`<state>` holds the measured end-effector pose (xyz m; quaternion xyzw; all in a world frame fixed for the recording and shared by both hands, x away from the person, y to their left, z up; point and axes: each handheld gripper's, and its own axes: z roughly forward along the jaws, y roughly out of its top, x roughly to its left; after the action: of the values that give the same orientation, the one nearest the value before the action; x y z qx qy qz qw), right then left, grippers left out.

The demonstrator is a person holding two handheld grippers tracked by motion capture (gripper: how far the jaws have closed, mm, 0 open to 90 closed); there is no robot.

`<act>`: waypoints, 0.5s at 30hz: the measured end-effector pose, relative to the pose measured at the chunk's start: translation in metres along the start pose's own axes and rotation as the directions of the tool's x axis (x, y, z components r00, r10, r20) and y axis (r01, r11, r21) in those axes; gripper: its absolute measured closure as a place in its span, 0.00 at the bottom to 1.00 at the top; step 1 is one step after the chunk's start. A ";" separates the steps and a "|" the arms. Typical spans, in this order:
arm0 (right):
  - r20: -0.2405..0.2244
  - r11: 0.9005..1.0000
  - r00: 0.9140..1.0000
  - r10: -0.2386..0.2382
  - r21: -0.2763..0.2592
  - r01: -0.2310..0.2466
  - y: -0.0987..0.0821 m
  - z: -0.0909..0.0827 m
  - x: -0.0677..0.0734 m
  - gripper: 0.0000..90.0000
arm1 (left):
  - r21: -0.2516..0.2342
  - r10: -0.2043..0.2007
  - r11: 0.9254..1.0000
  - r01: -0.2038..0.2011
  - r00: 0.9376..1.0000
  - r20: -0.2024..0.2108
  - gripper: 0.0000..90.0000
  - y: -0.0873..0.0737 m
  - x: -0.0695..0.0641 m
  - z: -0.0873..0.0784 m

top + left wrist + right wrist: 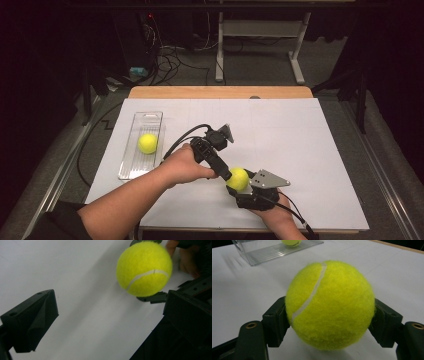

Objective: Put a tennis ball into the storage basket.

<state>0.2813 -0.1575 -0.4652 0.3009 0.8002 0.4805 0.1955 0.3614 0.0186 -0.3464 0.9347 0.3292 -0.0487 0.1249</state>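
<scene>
My right gripper (pixel 241 186) is shut on a yellow tennis ball (pixel 238 178) near the front of the white sheet. In the right gripper view its black jaws press both sides of the ball (pixel 329 305), which hangs just above the sheet. My left gripper (pixel 226 173) reaches in from the left, its tips right beside the held ball. In the left gripper view its jaws stand wide open (pixel 110 312) with nothing between them, and the ball (pixel 144 268) lies ahead at the upper right. A second tennis ball (pixel 148 143) rests in a clear plastic tray (pixel 131 165) at the left.
A white sheet (pixel 300 135) covers most of the wooden table (pixel 220 92). The clear tray (pixel 269 251) with its ball (pixel 291 242) lies beyond the held ball in the right gripper view. Cables and table legs (pixel 219 55) stand on the floor behind.
</scene>
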 end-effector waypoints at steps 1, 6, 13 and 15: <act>-0.007 1.000 1.000 -0.001 -0.004 0.001 0.001 0.000 0.001 0.30 | 0.003 0.002 1.000 -0.002 1.000 0.006 0.01 0.001 -0.001 0.002; -0.009 1.000 1.000 -0.006 -0.019 0.006 0.004 0.000 0.006 0.30 | 0.019 0.013 1.000 -0.013 1.000 0.025 0.01 0.007 -0.007 0.011; -0.024 0.999 1.000 -0.001 -0.042 0.000 0.008 -0.001 0.009 0.30 | 0.043 0.018 0.999 -0.020 0.998 0.055 0.01 0.011 -0.010 0.023; -0.028 0.999 1.000 -0.011 -0.047 0.010 0.008 -0.001 0.009 0.30 | 0.049 0.023 0.998 -0.026 0.997 0.072 0.02 0.012 -0.010 0.027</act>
<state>0.2764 -0.1489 -0.4576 0.2851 0.7929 0.5024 0.1938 0.3607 -0.0040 -0.3678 0.9392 0.3117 -0.0885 0.1138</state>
